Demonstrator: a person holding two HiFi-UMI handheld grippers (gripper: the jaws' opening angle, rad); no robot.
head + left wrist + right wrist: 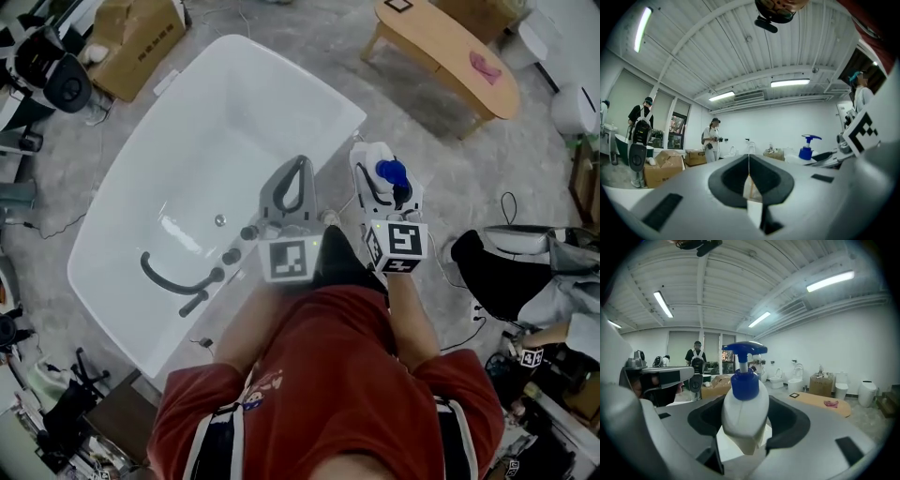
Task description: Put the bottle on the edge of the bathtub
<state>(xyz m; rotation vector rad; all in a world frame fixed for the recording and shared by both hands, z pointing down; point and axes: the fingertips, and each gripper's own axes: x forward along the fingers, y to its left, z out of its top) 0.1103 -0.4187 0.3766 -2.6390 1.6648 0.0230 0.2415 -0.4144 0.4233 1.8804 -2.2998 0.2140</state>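
Right under the head camera is the person's red shirt (328, 375), and both arms reach out in front of it. The bottle (744, 404) is white with a blue pump top. It stands upright between the jaws of the right gripper (380, 167), which are wide apart and press on its two sides, so the bottle is held up in the air. It is not on the bathtub (281, 66) yet. From above, it hangs just past the tub's near edge, over the grey floor.

Next to it is the left gripper (298, 171). Its jaws are closed together and hold nothing. It hangs over the rim of the tub, close to the dark taps (232, 253) (they sit on that same rim). A dark shower hose (164, 274) lies inside the white tub.

Farther off there is a wooden table (450, 52) with a pink cloth (486, 64) on it, and a cardboard box (141, 37) past the tub. White toilets (778, 378) stand by the far wall.
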